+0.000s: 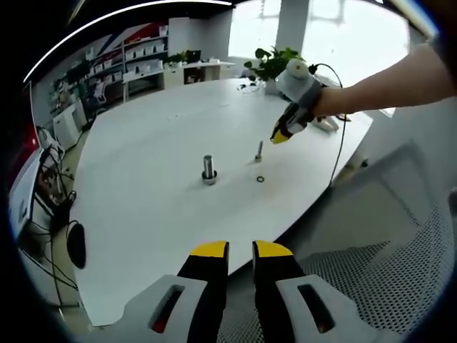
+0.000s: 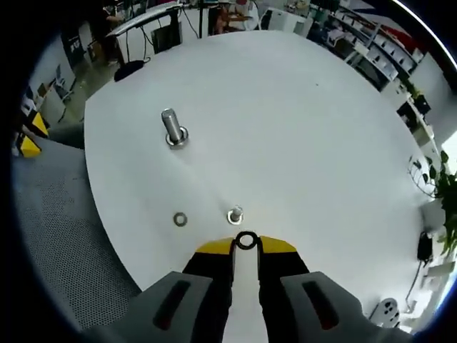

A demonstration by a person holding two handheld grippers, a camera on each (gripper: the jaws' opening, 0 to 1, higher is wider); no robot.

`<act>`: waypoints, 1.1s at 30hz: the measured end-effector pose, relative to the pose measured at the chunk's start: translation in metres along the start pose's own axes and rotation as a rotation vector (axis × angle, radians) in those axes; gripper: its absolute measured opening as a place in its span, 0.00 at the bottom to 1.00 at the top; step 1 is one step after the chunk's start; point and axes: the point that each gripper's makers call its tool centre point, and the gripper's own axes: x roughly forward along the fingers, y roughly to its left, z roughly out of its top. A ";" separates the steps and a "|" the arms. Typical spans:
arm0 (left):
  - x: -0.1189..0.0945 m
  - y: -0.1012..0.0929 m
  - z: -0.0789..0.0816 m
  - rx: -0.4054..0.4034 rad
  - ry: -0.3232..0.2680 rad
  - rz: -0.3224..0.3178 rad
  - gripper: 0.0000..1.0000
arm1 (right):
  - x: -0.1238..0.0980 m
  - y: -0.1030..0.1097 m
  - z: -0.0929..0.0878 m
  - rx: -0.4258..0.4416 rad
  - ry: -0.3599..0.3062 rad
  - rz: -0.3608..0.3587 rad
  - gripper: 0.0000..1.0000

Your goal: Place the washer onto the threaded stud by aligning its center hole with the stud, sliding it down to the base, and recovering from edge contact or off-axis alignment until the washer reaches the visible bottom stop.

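My right gripper is shut on a dark ring washer, pinched by its edges between the yellow tips. Just beyond it, a small threaded stud stands upright on the white table. A second washer lies flat to the stud's left. In the left gripper view, the right gripper hangs above and right of the small stud, with the loose washer in front of it. My left gripper hovers off the table's near edge, jaws a narrow gap apart, holding nothing.
A larger bolt stands further out on the table, also seen as the bolt. A grey mesh chair sits under the left gripper. A potted plant and a cable are at the table's far edge.
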 end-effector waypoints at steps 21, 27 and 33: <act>0.000 0.001 -0.002 -0.004 0.009 0.003 0.11 | 0.017 0.008 0.016 -0.115 0.034 0.045 0.14; 0.001 0.000 -0.003 -0.004 0.014 0.002 0.11 | 0.019 0.009 0.018 -0.114 0.042 0.051 0.14; 0.001 0.001 -0.003 -0.006 0.017 0.005 0.11 | 0.024 0.008 0.015 -0.118 0.064 0.063 0.14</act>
